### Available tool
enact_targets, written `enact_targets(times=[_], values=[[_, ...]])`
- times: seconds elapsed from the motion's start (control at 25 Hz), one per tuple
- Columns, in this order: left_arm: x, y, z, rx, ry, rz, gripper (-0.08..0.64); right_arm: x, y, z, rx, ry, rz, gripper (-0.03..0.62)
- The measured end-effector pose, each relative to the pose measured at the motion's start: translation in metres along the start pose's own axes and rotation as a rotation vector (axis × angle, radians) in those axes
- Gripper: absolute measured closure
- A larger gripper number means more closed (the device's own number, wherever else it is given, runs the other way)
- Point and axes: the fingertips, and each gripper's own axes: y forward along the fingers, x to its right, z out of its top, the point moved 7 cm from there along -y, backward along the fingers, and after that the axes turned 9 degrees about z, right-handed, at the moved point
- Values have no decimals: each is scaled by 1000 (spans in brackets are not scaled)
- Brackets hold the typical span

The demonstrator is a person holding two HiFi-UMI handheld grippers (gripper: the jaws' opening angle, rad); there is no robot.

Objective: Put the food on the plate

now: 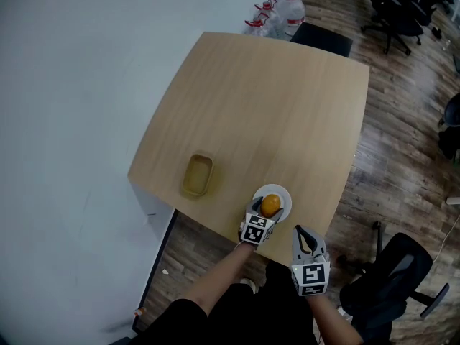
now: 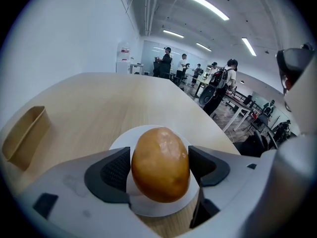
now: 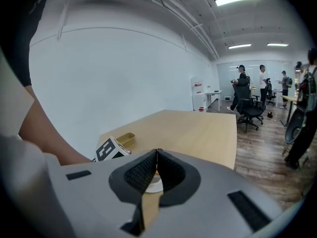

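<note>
A golden-brown, egg-shaped piece of food [image 1: 270, 205] [image 2: 160, 163] sits between the pads of my left gripper [image 1: 270, 209] [image 2: 159, 166], which is shut on it. It is right over the small white plate [image 1: 283, 195] [image 2: 120, 141]; I cannot tell whether it touches the plate. The plate lies near the front edge of the wooden table [image 1: 266, 99]. My right gripper [image 1: 300, 231] [image 3: 156, 155] is shut and empty, held off the table's front edge to the right of the plate. The right gripper view shows a sliver of the plate [image 3: 155, 186] behind the jaws.
A shallow tan tray [image 1: 198, 175] [image 2: 25, 138] [image 3: 126, 138] lies left of the plate. Water bottles [image 1: 277, 13] and a black chair [image 1: 323, 38] stand past the table's far end. An office chair [image 1: 392, 279] is at my right. Several people [image 2: 218, 83] stand in the background.
</note>
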Motion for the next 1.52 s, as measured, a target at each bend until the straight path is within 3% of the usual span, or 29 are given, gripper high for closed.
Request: enact_targets(times=[0.4,0.68,0.88,1.04,1.16,1.2,1.28,1.44,1.52], values=[[6,-47,32,168,-35,-18,222,-19,-17,5,22,10,-23,532],[10,-126,35,313,-65,-19,222,-51,-47,4,82,20,-92,532],[13,-216,20,446,-142,-13,222,-95,-77,5,145,30,-134,532],[17,-285,-9,494,-186,-37,222,-140,-98,-8,174,65,-155,532],[24,-333,-32,523,-186,-53,225,-171,-117,-13,194,22,-146,532],[25,-346,-38,533,-186,-58,235,-179,-122,-13,199,4,-148,532],[26,-372,-48,558,-193,-65,345,-193,-132,-12,205,-19,-155,532],[24,-417,-71,581,-199,-24,389,-223,-159,-15,235,-36,-178,532],[23,-435,-80,592,-188,2,474,-237,-172,-15,252,-49,-183,532]])
